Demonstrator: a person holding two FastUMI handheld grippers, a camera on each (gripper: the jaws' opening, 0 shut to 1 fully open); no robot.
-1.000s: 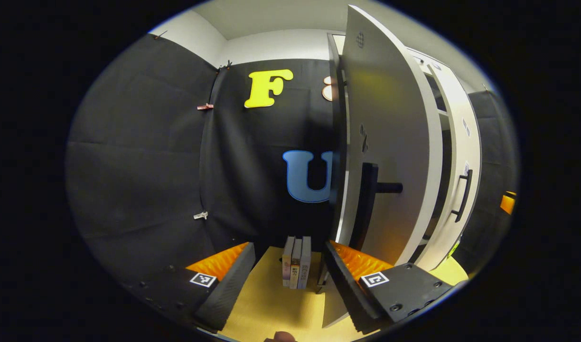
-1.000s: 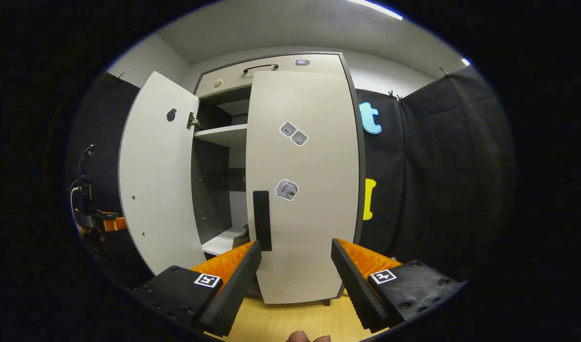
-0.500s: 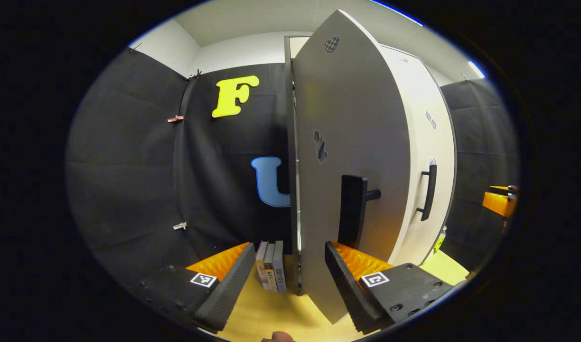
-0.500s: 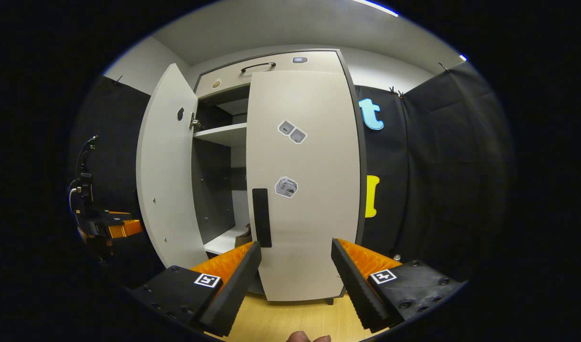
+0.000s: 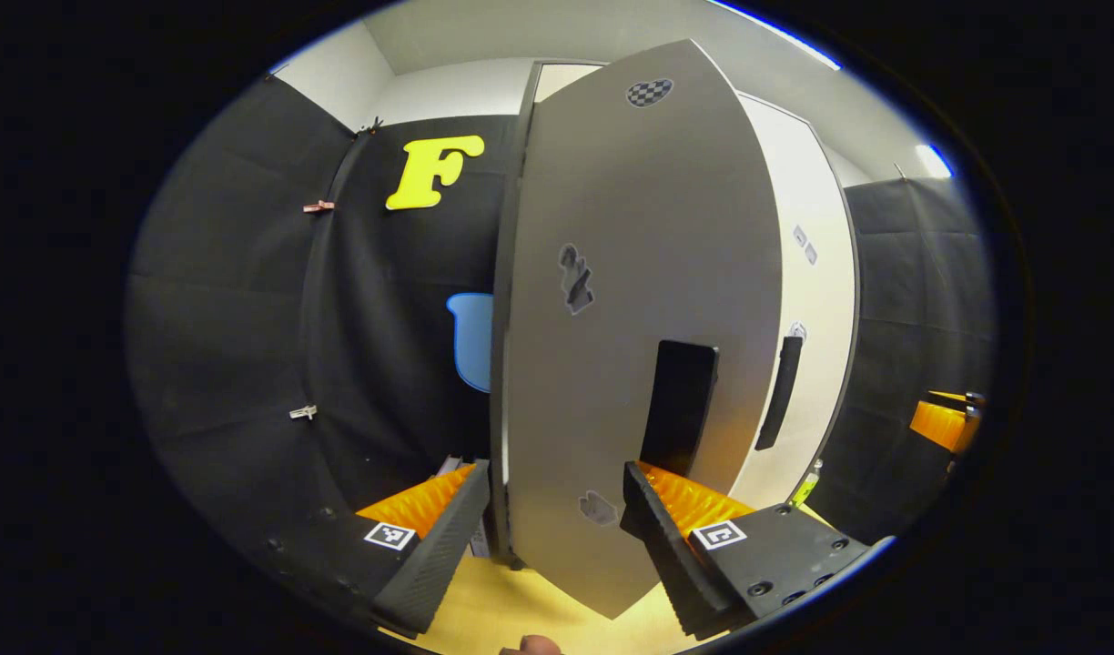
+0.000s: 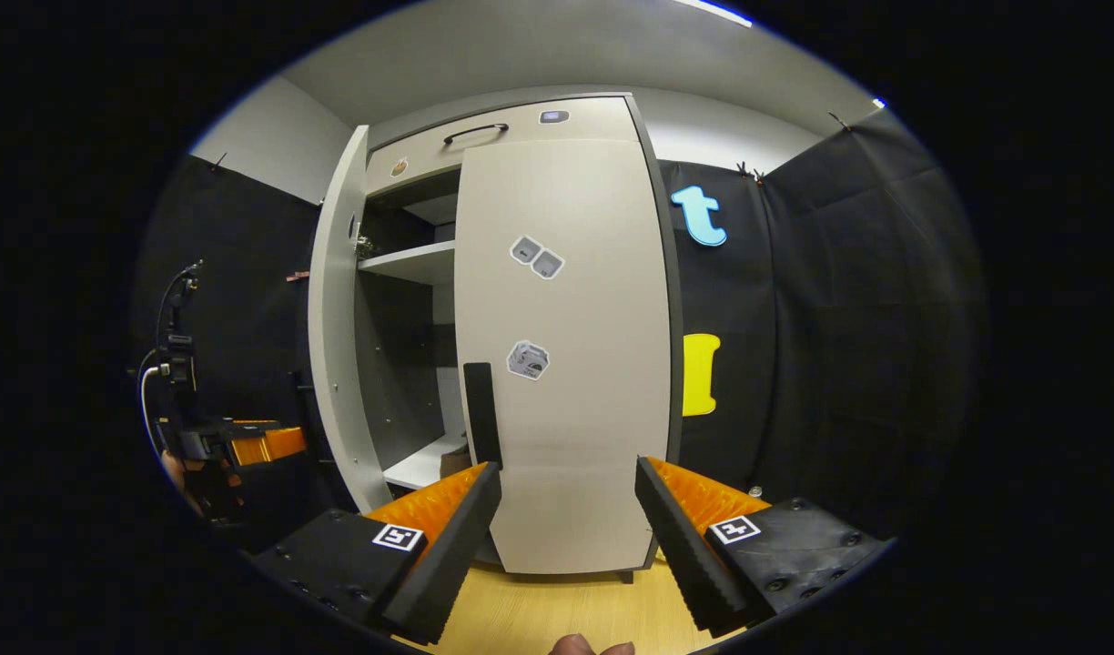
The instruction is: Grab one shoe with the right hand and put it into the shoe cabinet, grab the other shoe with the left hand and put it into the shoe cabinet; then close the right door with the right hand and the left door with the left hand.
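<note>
The tall pale shoe cabinet (image 6: 402, 168) stands ahead. Its right door (image 6: 566, 364) is shut, with a dark handle (image 6: 481, 414) at its edge. The left door (image 5: 648, 300) is ajar; in the right gripper view this left door (image 6: 334, 337) shows nearly edge-on, leaving a narrow gap. A bit of a brown shoe (image 6: 453, 460) shows on the lower shelf inside. My left gripper (image 5: 552, 537) is open, close to the left door's front below its handle (image 5: 680, 405). My right gripper (image 6: 566, 546) is open and holds nothing, a short way from the right door.
Black cloth walls flank the cabinet on both sides. A wooden floor (image 6: 557, 614) runs under the cabinet. A drawer front with a handle (image 6: 475, 132) tops the cabinet. The left gripper (image 6: 248, 446) and the hand holding it show at the far left of the right gripper view.
The left door has swung from wide open to nearly shut, with my left gripper following it. The gap into the cabinet has narrowed. My right gripper has hardly moved.
</note>
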